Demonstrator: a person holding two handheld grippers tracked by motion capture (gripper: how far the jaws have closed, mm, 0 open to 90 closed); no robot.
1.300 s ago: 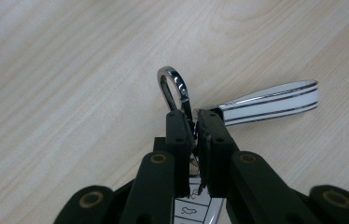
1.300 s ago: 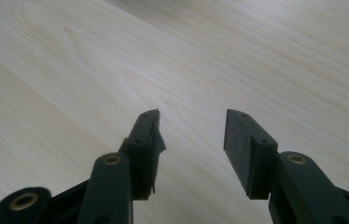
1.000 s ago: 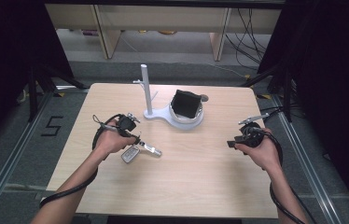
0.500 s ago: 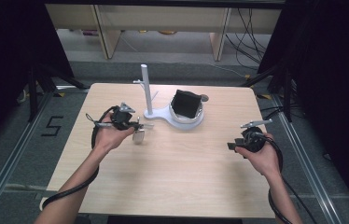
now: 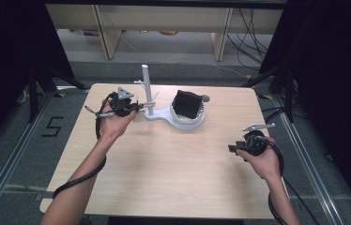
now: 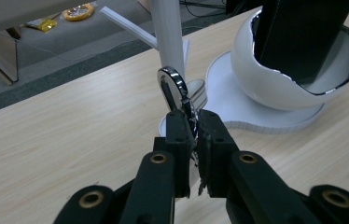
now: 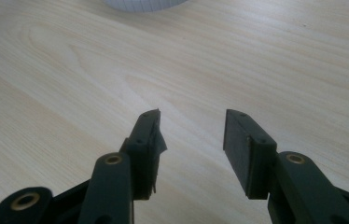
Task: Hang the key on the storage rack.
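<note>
Fingers of the left gripper (image 6: pixel 190 123) clamped on a shiny metal ring (image 6: pixel 172 86), long axis upright, just short of the white post (image 6: pixel 169 32); left hand nearer. Ring's lower part hidden between the pads. Right gripper (image 7: pixel 191 135): fingers apart, empty, over bare surface (image 7: pixel 70 70), well away.

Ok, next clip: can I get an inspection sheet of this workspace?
Surface: light wooden table, bare in front.
Job's things: shiny metal ring piece in the left tool, beside the white post; white stand has a bowl holding a black block.
Clutter: nothing seen.
Grippers: left tool shut on the ring piece; right tool open, above bare table.
Cables: one trails along each forearm; more on the floor behind.
Surroundings: shelf legs behind, dark curtains at the sides.
</note>
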